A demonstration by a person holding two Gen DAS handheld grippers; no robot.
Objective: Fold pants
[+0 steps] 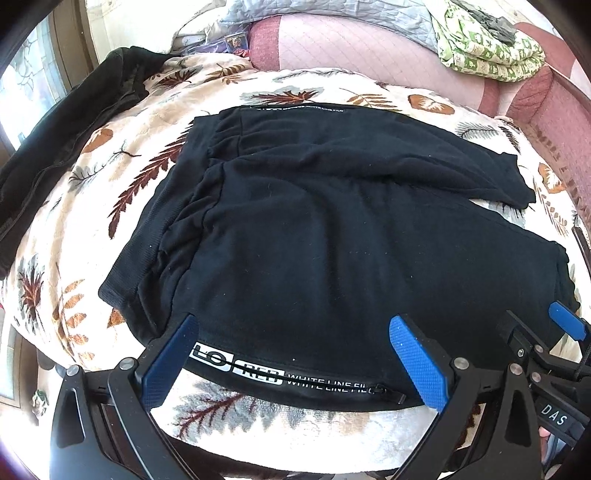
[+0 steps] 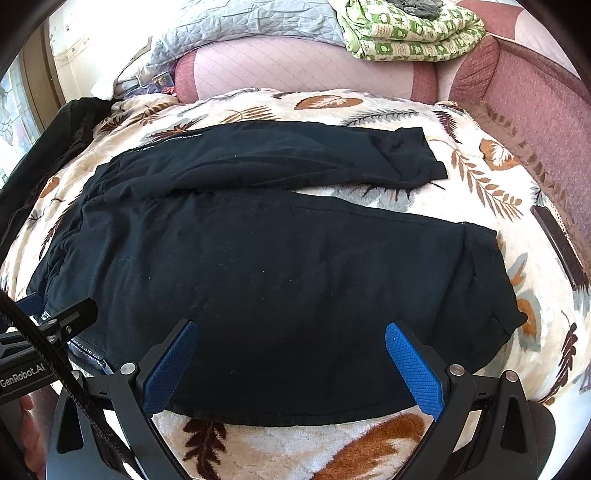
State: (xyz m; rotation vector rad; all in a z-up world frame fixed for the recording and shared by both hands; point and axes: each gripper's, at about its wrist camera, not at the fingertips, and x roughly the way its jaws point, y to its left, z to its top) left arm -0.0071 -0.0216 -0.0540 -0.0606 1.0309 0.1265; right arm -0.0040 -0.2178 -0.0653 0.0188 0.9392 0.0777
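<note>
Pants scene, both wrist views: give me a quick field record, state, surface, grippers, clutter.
pants: black, spread flat, legs side by side, unfolded
near edge: white lettering beside a zipper
surface: leaf-print blanket
left gripper: open, straddling the near edge
right gripper: open, straddling the near edge
clutter: black garment at left; green patterned cloth behind

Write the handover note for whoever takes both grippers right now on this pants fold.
Left gripper: open, holding nothing, at the near edge of the pants by the printed side stripe.
Right gripper: open, holding nothing, further along the same near edge.
Pants: spread flat on the leaf-print blanket, waistband to the left, both legs running right, side by side.
Done: laid out.
Left: no fold visible yet; probably grip the near edge and fold the near leg over the far one.
</note>
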